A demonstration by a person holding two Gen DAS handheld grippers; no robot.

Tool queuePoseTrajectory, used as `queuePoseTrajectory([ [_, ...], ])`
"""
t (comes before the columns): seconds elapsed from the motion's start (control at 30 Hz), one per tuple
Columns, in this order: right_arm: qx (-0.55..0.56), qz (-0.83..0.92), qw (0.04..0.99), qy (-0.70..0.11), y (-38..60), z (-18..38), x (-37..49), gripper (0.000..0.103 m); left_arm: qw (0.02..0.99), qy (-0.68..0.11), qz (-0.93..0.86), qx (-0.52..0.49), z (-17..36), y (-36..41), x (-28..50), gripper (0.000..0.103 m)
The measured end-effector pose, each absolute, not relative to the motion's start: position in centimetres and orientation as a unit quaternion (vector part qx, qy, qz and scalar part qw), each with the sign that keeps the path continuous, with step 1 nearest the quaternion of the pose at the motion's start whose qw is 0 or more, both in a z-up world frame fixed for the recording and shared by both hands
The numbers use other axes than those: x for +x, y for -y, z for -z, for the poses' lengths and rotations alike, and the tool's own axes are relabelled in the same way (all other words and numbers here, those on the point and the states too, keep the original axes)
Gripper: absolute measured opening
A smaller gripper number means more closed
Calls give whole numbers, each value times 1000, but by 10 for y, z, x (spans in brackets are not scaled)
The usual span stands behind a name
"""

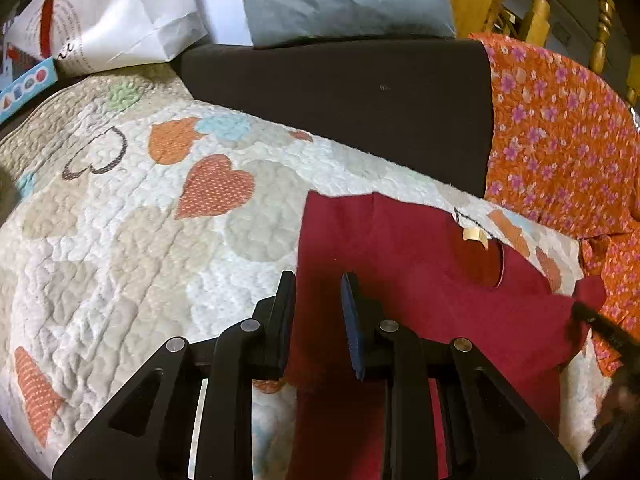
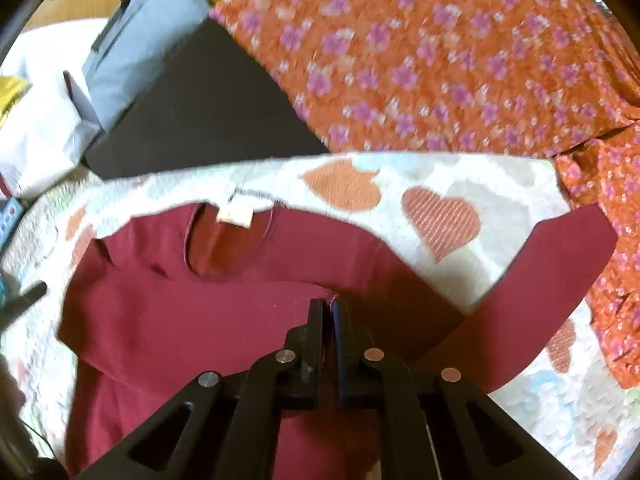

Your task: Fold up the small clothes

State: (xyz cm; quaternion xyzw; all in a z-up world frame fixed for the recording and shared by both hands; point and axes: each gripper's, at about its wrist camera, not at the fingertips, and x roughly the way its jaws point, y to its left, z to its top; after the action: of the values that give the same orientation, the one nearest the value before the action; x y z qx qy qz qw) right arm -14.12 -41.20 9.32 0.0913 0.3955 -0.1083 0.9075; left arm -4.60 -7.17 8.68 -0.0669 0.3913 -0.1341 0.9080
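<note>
We are pinching the dark red long-sleeved shirt (image 2: 192,320) on the heart-patterned quilt (image 1: 120,240) with our right tongs (image 2: 329,307). Our left tongs (image 1: 318,284) are hovering released above its edge.

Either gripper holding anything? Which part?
Right gripper pinches the maroon shirt at a fold near its right shoulder. Left gripper is open, holding nothing.

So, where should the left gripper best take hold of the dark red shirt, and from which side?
Probably at the shirt's outer edge on the left gripper's side, near the shoulder, approached from the quilt side with one finger slid under. The edge lies flat and free there, just ahead of the open jaws, while the right gripper already pinches the cloth below the neckline.
</note>
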Motion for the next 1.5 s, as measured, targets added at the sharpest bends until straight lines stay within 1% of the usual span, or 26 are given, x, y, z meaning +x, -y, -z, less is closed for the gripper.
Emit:
queuePoseTrajectory([
  [0.07,116,85,912,-383,416,-102,-146,4,903,-402,133,-65,-80,79,-42,22],
  [0.1,109,88,915,-378,415,-106,-146,4,901,-407,133,-65,-76,83,-40,22],
  [0.2,35,135,923,-358,408,-114,-141,4,896,-423,128,-39,-59,95,-37,22],
  [0.27,30,155,919,-362,417,-106,-137,4,892,-435,116,-27,-45,99,-33,23],
  [0.37,39,169,902,-396,432,-75,-123,4,890,-442,103,-35,-29,94,-27,23],
  [0.43,36,151,873,-462,436,-50,-110,4,891,-439,101,-48,-26,86,-24,26],
  [0.47,39,142,865,-479,436,-46,-110,6,893,-436,94,-53,-26,82,-23,27],
  [0.5,40,143,868,-473,434,-49,-115,7,895,-433,87,-60,-27,77,-22,27],
  [0.53,36,149,877,-456,431,-57,-120,12,896,-431,84,-69,-26,72,-22,27],
  [0.57,29,150,886,-437,425,-68,-124,23,895,-432,82,-79,-26,68,-21,27],
  [0.6,22,140,899,-415,415,-83,-126,30,893,-435,81,-88,-24,65,-21,29],
  [0.63,22,124,907,-402,406,-92,-125,41,891,-437,79,-92,-23,63,-21,31],
  [0.67,23,88,917,-389,392,-102,-120,48,891,-437,76,-93,-22,63,-21,35],
  [0.73,19,4,922,-387,361,-108,-102,48,893,-436,75,-81,-22,65,-23,36],
  [0.83,-5,-103,910,-402,304,-97,-65,48,895,-434,75,-70,-22,68,-23,36],
  [0.93,-75,-141,894,-418,252,-69,-27,48,894,-435,77,-70,-20,68,-21,36],
  [1.0,-95,-146,886,-429,238,-55,-11,48,895,-435,73,-68,-19,67,-19,41],
  [1.1,-119,-154,870,-452,229,-36,13,48,893,-439,71,-72,-18,67,-16,41],
  [1.13,-126,-164,865,-456,228,-31,16,45,892,-440,70,-73,-18,67,-14,41],
  [1.17,-136,-172,864,-452,227,-30,15,33,893,-439,70,-74,-18,67,-14,41],
  [1.2,-149,-185,864,-445,223,-30,12,25,894,-438,69,-73,-19,67,-13,41],
  [1.23,-161,-182,863,-443,219,-31,12,10,895,-435,68,-70,-20,68,-12,41],
  [1.27,-176,-174,863,-441,215,-32,10,5,897,-433,67,-67,-21,69,-12,41],
  [1.37,-175,-155,872,-429,214,-42,8,3,902,-422,69,-64,-25,71,-13,41],
  [1.43,-139,-136,893,-406,226,-56,7,3,903,-420,72,-57,-26,73,-14,41],
  [1.5,-103,-114,901,-406,235,-59,13,3,902,-424,71,-51,-24,77,-13,41],
])
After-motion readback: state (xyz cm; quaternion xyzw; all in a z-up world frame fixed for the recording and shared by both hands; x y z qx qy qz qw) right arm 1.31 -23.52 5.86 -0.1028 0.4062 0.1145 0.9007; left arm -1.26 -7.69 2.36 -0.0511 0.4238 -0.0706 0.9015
